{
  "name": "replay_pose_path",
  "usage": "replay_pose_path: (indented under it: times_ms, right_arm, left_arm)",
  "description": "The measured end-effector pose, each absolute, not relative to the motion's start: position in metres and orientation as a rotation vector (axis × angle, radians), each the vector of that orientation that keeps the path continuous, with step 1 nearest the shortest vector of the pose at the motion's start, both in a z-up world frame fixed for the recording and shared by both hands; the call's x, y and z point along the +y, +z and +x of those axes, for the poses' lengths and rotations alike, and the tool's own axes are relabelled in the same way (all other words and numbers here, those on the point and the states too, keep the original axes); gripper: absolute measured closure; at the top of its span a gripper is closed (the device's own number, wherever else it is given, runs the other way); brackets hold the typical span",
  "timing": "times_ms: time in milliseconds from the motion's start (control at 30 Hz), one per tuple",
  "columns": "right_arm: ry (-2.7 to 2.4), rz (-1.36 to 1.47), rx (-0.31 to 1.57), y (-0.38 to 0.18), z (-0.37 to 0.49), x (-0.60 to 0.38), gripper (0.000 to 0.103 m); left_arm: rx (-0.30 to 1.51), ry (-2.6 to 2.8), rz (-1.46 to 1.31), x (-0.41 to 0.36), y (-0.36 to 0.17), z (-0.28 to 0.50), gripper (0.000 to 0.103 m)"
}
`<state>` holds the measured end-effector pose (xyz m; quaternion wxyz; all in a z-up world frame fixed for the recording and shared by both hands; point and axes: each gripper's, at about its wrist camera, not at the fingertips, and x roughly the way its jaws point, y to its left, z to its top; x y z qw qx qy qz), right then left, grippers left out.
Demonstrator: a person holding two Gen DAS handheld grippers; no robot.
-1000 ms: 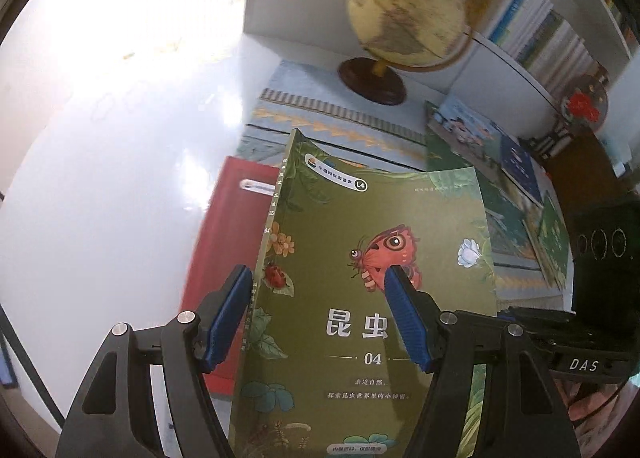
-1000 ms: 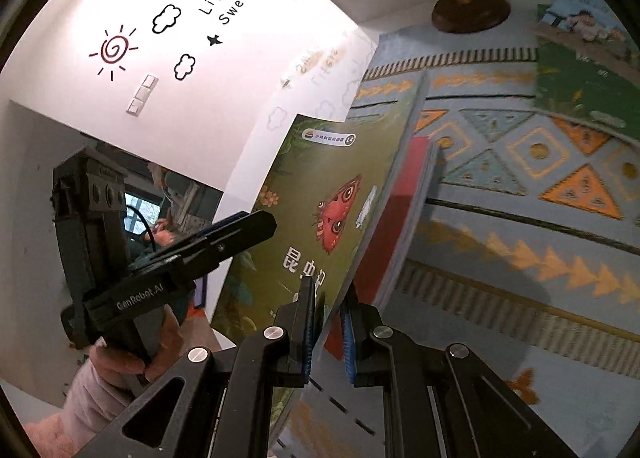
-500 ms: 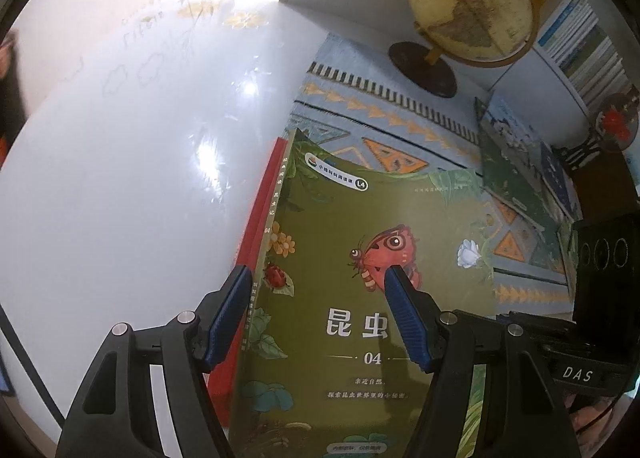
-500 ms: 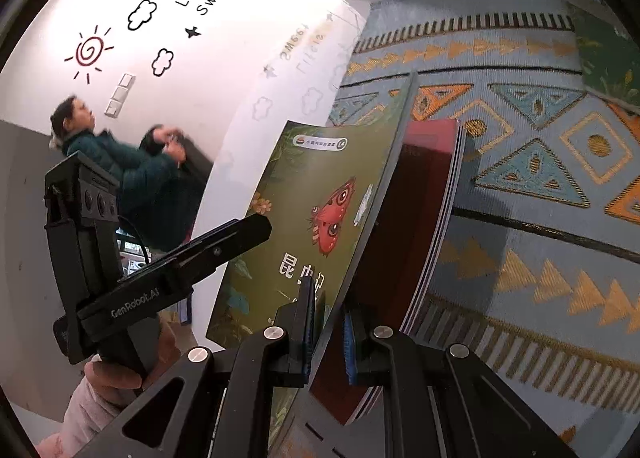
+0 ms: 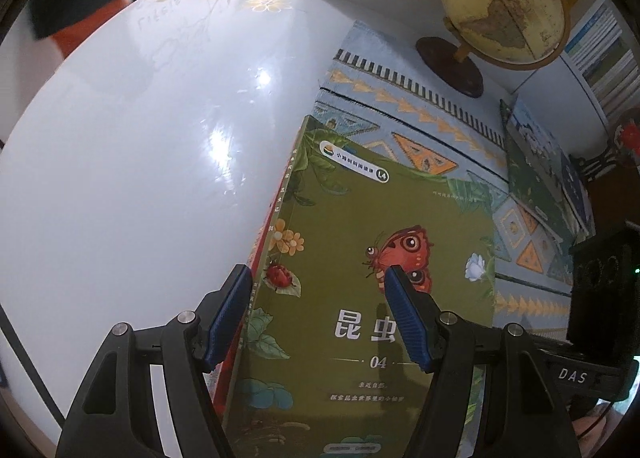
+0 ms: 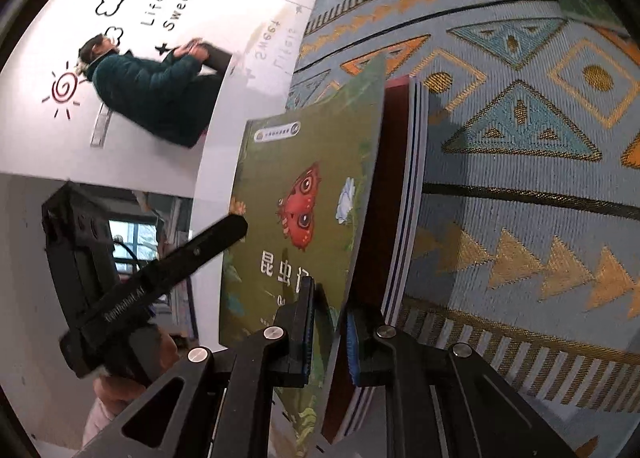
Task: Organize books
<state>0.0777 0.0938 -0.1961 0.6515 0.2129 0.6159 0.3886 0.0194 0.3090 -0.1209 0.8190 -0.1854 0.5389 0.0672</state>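
the green book [image 5: 360, 298], its cover showing a red moth, a ladybird and a white flower, lies over the red book [image 6: 394, 218], whose spine edge shows as a thin strip along the green book's left side in the left wrist view. both books sit where the patterned cloth [image 6: 520, 186] meets the bare white top of the table [image 5: 140, 178], toward the table's near side; the cloth carries orange and blue triangles and a striped border. the right gripper [image 6: 328, 334] has its blue pads drawn nearly together around the near right edge of the green book's cover, which runs up between them; the cover tilts up off the red book on that side in the right wrist view. whether the pads still press on the cover cannot be told. the left gripper [image 5: 316, 314] stands about half open above the green book's left half, one pad by the spine and the other over the moth, gripping nothing. a globe [image 5: 500, 6] on a dark round base stands at the cloth's far edge, before a white bookshelf [image 5: 600, 38]. more picture books [image 5: 540, 178] lie near the cloth's right edge. a person in a dark coat [image 6: 152, 94] is seen beyond the table, against a wall with drawn clouds and a sun.
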Motion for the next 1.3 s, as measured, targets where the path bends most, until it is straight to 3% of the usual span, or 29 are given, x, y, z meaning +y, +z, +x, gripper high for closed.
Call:
replay_pose_path:
  times_ms: [433,533,667,933,1300]
  right_arm:
    - [0.825,0.466,1.430,-0.187,0.075,0.093,0.086]
    - [0.782,0.474,1.437,-0.178,0.076,0.085,0.076]
    - [0.776,0.522,1.402,-0.166,0.078,0.057,0.052]
    - [0.745,0.573,1.342,-0.143,0.083,-0.038,0.051]
    - [0.591,0.751,1.145,-0.100,0.062,-0.184,0.051]
  left_arm:
    - [1.132,0.226,-0.366,0.308,-0.123,0.020,0.036]
    - [1.114,0.310,-0.348,0.317,-0.114,0.014,0.036]
    - [1.082,0.310,-0.372,0.319,-0.093,0.006,0.035]
    - [1.038,0.198,-0.292,0.265,-0.055,0.018,0.032]
    - [1.043,-0.068,-0.112,0.122,-0.026,0.058,0.031]
